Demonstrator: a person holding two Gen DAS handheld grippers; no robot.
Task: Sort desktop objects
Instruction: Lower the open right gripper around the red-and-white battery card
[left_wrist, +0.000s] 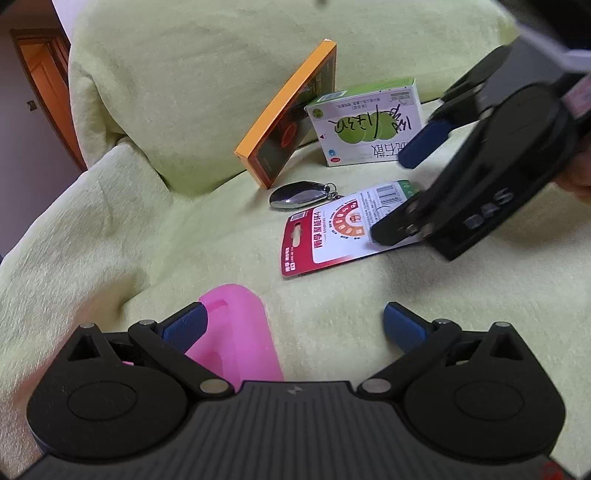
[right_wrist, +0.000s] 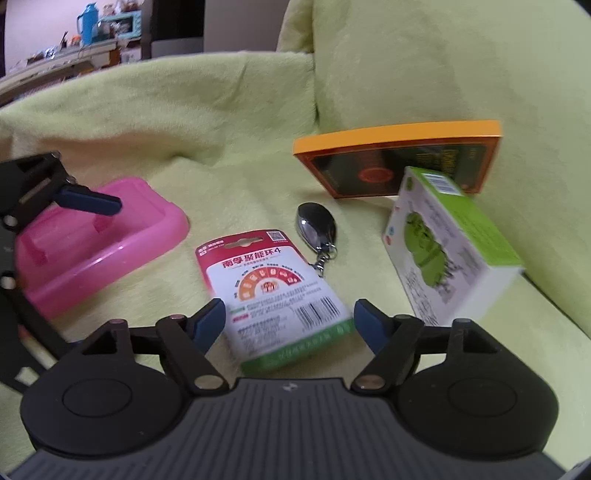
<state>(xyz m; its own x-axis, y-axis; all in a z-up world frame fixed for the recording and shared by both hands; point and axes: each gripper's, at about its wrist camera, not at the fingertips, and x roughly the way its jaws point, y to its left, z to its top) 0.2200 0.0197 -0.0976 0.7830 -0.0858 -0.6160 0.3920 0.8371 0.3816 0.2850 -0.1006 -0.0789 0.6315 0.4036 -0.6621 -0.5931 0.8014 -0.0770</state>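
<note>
The flat red-and-white battery card (right_wrist: 273, 291) lies face up on the pale green blanket (right_wrist: 184, 129), its long axis running away from the right gripper (right_wrist: 290, 325), with the green-striped end nearest that gripper and the red hanger end pointing off toward the sofa back. In the right wrist view the card's near end sits directly between the two blue pads (right_wrist: 210, 321), which stand spread wide on either side of it and do not touch it, so the right gripper is released and empty. From the left wrist view the same gripper reaches in from the right and covers the card's barcode end. Judging by this, the right hand is much nearer the card, and a pinch across its short width looks like the coming move. Just beyond the card lies a dark key fob (right_wrist: 316, 225), its chain touching or nearly touching the card's edge. Behind that an orange-edged box (right_wrist: 399, 162) leans against the cushion, and a white-and-green carton (right_wrist: 443, 254) stands to the right. The pink tray (right_wrist: 99, 240) sits well to the left, where the left gripper (left_wrist: 295, 325) hovers over it with its fingers apart and holding nothing.
</note>
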